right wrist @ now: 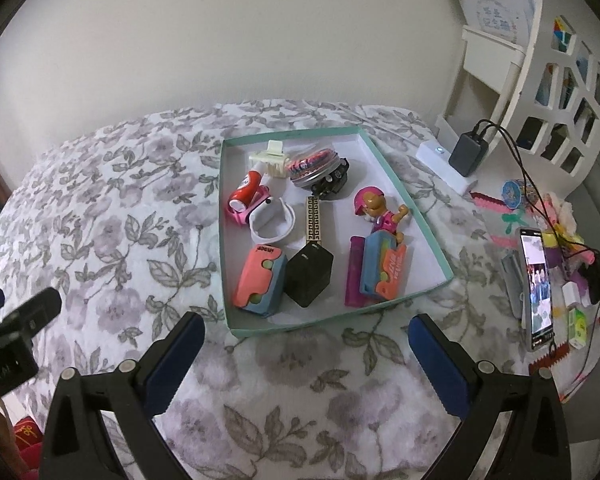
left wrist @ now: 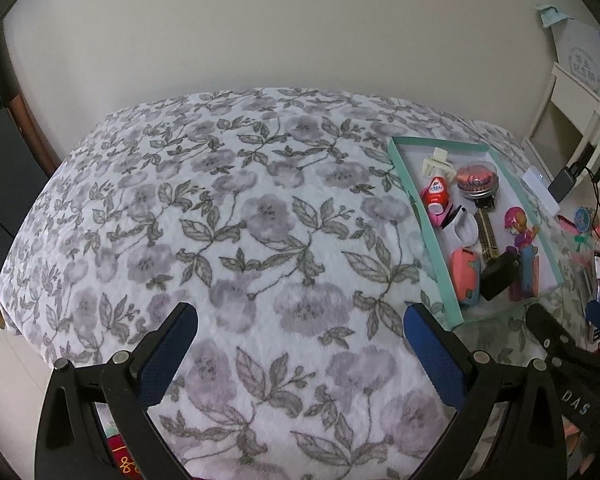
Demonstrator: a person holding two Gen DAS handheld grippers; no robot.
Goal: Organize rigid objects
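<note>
- Both views are lit softly and evenly; no single light source can be made out, and the scene is rather dim and muted.
- Only faint shadows are cast inside the teal box [right wrist: 412, 216], beside the toys.
- A mild sheen is seen on the round tin [right wrist: 314, 166]; the phone screen [right wrist: 538, 288] is the brightest patch.
- Strong fisheye bending is shown: the floral blanket [left wrist: 228, 216] bulges like a dome, and the corners are cut off in black.
- The wall [left wrist: 260, 32] is greyed by vignetting towards the rim.
- Fine detail is smeared by compression; small print cannot be read cleanly.
</note>
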